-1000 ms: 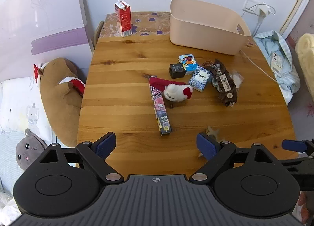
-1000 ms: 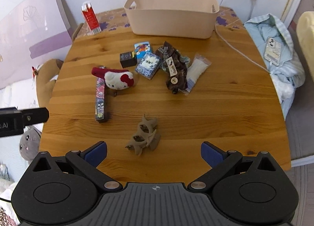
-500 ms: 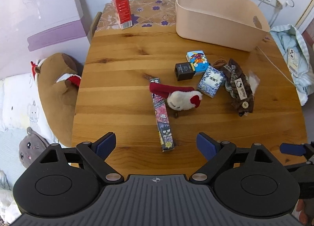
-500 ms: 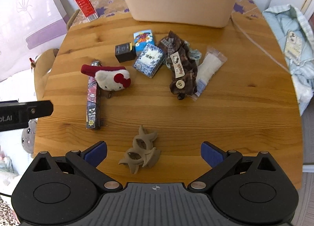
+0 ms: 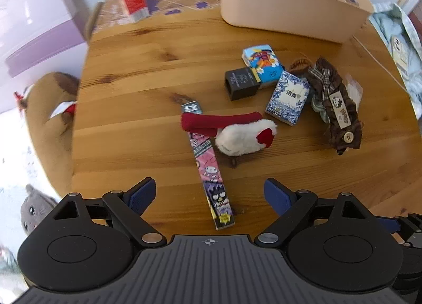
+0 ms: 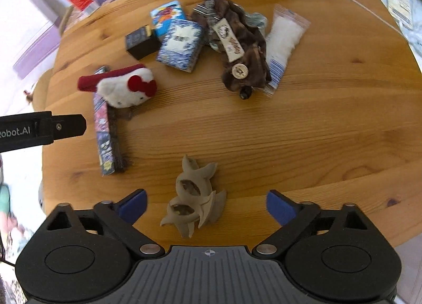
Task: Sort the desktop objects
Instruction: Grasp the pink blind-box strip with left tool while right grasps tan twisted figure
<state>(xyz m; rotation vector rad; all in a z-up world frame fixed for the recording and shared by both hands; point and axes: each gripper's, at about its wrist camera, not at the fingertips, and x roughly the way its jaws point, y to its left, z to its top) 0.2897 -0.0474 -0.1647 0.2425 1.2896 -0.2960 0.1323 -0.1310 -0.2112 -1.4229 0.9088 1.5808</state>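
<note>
The left tongs (image 5: 208,194) are wide open above the long cartoon box (image 5: 208,166), which lies on the wooden table (image 5: 126,119) under the white plush toy (image 5: 245,137). The right tongs (image 6: 207,205) (closing, not touching) have the tan hair clip (image 6: 195,198) between them.

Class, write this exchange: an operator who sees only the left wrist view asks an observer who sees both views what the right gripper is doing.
Operator: What lies under the right gripper?
Observer: A tan claw clip, alone on the near part of the table. Your view misses it.
Operator: Is it gripped?
Observer: No. The right gripper is closing with the clip between its jaws, but the pads are clear of it.
</note>
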